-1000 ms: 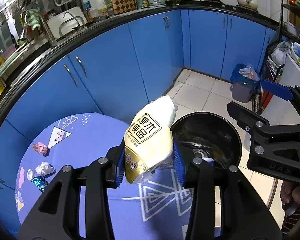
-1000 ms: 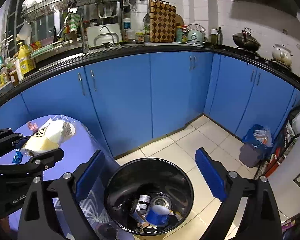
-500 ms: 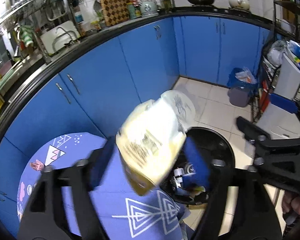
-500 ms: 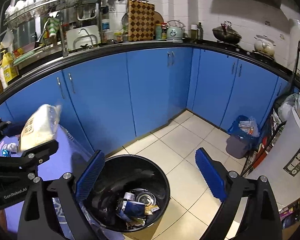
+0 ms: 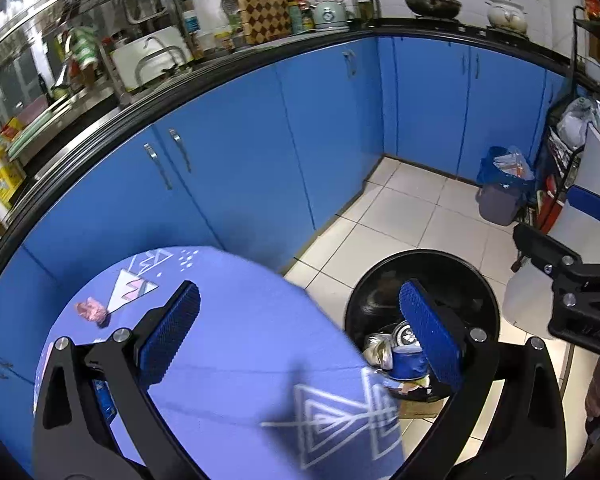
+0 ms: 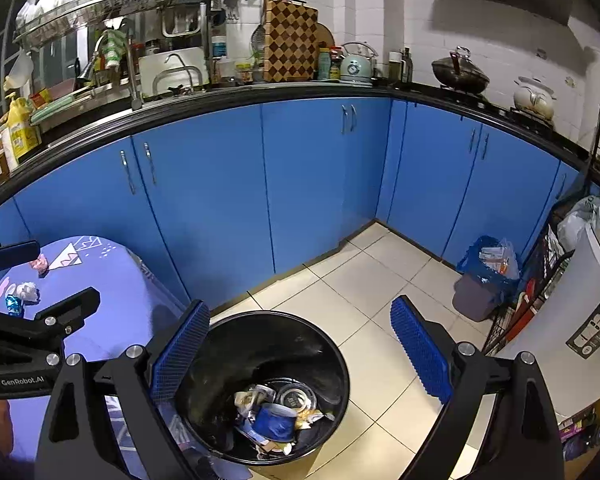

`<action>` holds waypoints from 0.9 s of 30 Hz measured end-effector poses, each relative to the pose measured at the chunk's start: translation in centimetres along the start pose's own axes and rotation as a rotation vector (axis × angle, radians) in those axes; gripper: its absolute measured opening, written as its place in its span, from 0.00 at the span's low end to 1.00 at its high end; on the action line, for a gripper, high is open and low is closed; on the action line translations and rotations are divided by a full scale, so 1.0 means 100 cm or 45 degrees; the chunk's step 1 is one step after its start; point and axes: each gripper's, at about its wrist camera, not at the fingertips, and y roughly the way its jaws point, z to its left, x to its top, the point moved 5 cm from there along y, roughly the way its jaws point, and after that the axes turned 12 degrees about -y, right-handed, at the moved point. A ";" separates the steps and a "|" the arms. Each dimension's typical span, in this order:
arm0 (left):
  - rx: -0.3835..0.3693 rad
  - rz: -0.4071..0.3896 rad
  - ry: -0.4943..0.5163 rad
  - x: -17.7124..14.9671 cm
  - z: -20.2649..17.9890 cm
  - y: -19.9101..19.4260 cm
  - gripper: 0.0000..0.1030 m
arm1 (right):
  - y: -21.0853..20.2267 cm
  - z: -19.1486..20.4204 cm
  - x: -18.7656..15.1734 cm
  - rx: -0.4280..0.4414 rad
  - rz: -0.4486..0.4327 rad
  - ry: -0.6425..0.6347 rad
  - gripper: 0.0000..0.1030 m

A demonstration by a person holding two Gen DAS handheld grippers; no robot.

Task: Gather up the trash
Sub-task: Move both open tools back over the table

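A black round trash bin [image 5: 424,268] stands on the floor beside a blue-clothed table [image 5: 228,360]; it also shows in the right wrist view [image 6: 276,336] with cans and wrappers inside. My left gripper [image 5: 300,332] is open and empty over the table's edge and the bin. My right gripper [image 6: 300,348] is open and empty above the bin. On the table lie a pink crumpled wrapper [image 5: 92,310], a white paper wad [image 6: 27,291] and a blue foil wrapper [image 6: 13,305].
Blue kitchen cabinets [image 6: 300,184] curve around the tiled floor [image 6: 372,280]. A small grey bin with a blue bag [image 6: 484,280] stands by a wire rack [image 6: 540,280] at the right. A white appliance [image 6: 572,336] stands at the right edge.
My left gripper opened and let go of the yellow-and-white bag, which is gone from between its fingers. The right gripper stayed open over the bin.
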 end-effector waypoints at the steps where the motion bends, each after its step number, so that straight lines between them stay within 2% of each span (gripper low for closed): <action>1: 0.007 0.001 -0.012 -0.001 0.007 -0.001 0.96 | -0.001 0.006 0.003 0.008 -0.004 -0.010 0.87; 5: 0.051 0.012 -0.078 -0.008 0.043 -0.009 0.96 | -0.005 0.035 0.012 0.055 -0.018 -0.059 0.87; 13: 0.152 0.046 -0.236 -0.031 0.140 -0.026 0.96 | -0.009 0.122 0.035 0.188 -0.044 -0.200 0.87; 23: 0.258 0.111 -0.441 -0.078 0.260 -0.041 0.96 | -0.010 0.233 0.052 0.329 -0.078 -0.398 0.87; 27: 0.294 0.132 -0.508 -0.094 0.294 -0.041 0.96 | -0.009 0.278 0.055 0.383 -0.092 -0.484 0.87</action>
